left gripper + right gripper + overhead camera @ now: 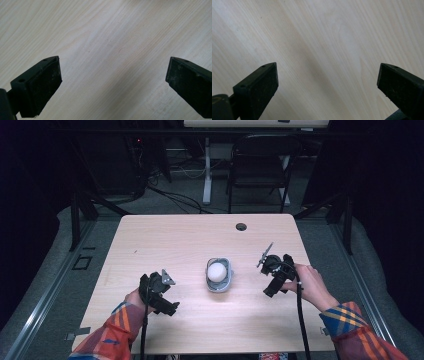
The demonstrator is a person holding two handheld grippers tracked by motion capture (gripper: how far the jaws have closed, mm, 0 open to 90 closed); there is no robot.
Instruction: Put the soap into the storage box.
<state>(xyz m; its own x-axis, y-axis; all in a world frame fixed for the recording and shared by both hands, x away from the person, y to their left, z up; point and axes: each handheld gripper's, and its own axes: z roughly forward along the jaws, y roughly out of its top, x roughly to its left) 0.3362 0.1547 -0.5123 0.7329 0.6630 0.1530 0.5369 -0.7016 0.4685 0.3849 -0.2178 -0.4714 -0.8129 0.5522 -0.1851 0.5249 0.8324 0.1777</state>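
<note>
Nothing is being held: the left gripper (167,306) and right gripper (270,289) are spread wide apart, empty, beside the bowl (219,274); reaching is probably needed next

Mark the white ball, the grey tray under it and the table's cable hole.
white ball (217,272), high view, its top.
grey tray (220,287), high view, near rim.
cable hole (241,226), high view, its centre.

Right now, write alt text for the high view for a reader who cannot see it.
A person's two hands hold black grippers, the left gripper and right gripper, over a light wooden table, either side of a small grey container holding a white ball. A black folding chair stands beyond the table.
</note>
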